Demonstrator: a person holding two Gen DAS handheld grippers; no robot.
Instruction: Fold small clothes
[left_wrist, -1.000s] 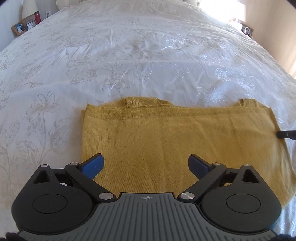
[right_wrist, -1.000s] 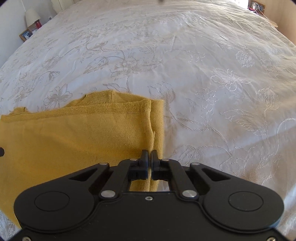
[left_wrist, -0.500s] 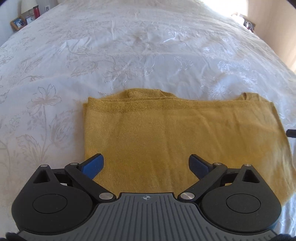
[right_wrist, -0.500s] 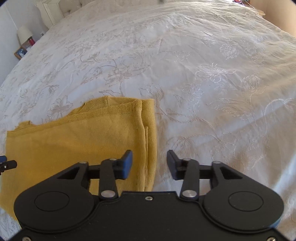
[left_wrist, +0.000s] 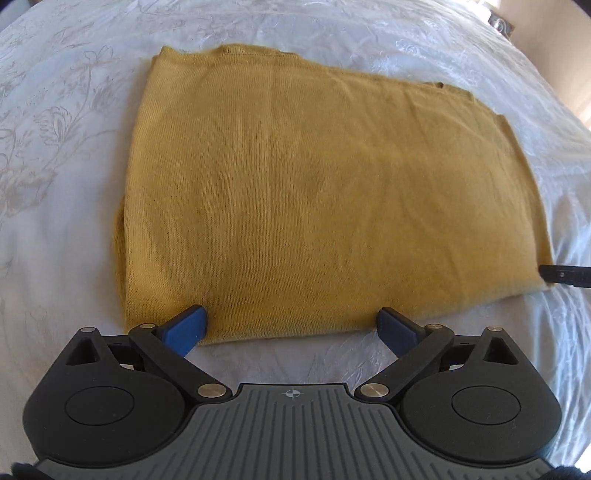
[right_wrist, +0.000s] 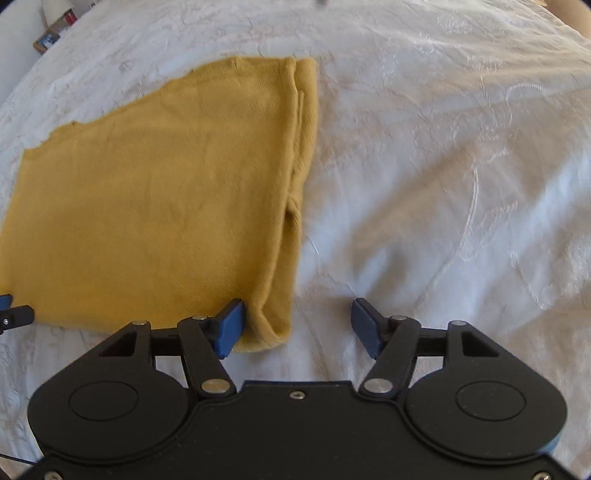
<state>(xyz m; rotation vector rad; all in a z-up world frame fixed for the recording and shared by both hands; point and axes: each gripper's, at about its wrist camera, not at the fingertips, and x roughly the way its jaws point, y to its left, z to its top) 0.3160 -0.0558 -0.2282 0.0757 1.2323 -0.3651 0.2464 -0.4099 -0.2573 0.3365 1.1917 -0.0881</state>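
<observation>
A mustard-yellow knit garment (left_wrist: 317, 192) lies folded flat in a rough rectangle on the white bedspread (left_wrist: 66, 206). My left gripper (left_wrist: 293, 326) is open and empty, its blue fingertips at the garment's near edge. The garment also shows in the right wrist view (right_wrist: 155, 206), with its layered right edge (right_wrist: 299, 173). My right gripper (right_wrist: 297, 325) is open and empty at the garment's near right corner. The right gripper's finger tip shows at the far right of the left wrist view (left_wrist: 565, 275). The left gripper's tip shows at the left edge of the right wrist view (right_wrist: 14, 315).
The embroidered white bedspread (right_wrist: 443, 166) spreads all around the garment. A nightstand with a framed picture (right_wrist: 50, 35) stands at the far left corner beyond the bed.
My right gripper opened and let go of the garment's right edge. Both grippers pulled back and tilted down, so the whole garment now lies in front of the fingertips.
</observation>
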